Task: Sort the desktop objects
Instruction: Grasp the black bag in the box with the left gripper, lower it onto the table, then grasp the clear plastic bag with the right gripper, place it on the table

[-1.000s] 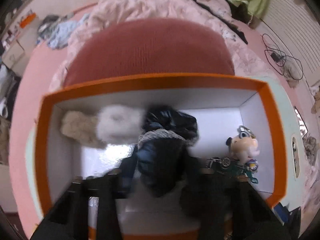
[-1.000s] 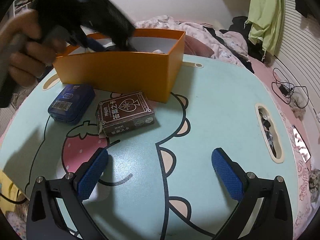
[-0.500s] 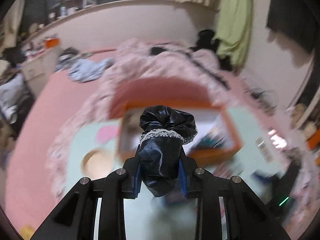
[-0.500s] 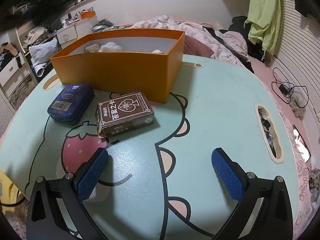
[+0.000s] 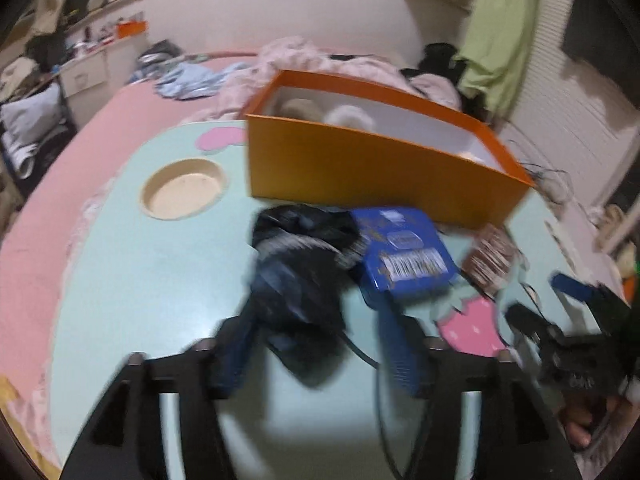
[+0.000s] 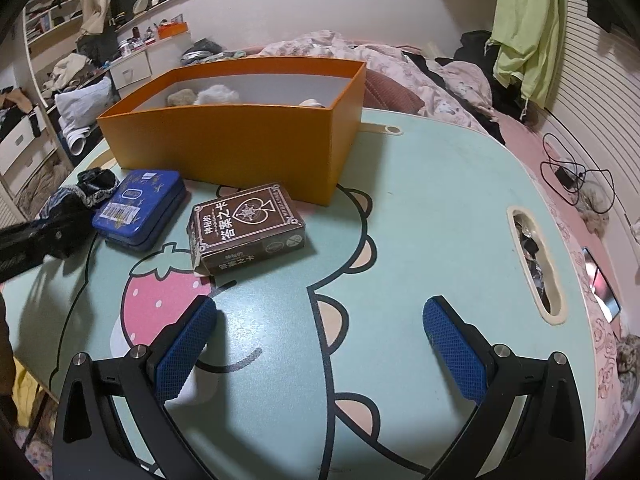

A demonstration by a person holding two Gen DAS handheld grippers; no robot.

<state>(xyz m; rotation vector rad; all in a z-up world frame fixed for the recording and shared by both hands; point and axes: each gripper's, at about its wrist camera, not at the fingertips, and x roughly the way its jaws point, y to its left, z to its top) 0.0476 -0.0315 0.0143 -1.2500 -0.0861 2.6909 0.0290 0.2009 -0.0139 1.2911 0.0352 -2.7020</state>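
1. Your left gripper (image 5: 316, 344) is opening its jaws around the black glossy fabric bundle with a pale lace trim (image 5: 298, 280). The bundle sits between the blue pads, low over the mint-green cartoon-printed worktop (image 5: 160, 280), just beside the blue tin. The view is blurred, so you cannot tell whether a pad is touching it or not.
2. Your right gripper (image 6: 320, 344) hangs with its jaws released and spread wide, nothing between them, over the pink strawberry print.
3. Sorted so far, as a judgement: the open orange cardboard box with white inside (image 6: 240, 136) holds a beige fluffy item (image 6: 180, 98), a white fluffy item (image 6: 216, 94) and something pale at its right end, too hidden to name.
4. Left outside the box: the bundle, the flat blue metal tin with a barcode sticker (image 6: 140, 208), and the brown card pack (image 6: 248, 232), which lies just in front of the box.
5. Writing: the brown pack carries a spade emblem and Chinese characters, "答案之书" among them. The tin's label shows a barcode, its text too small to read.
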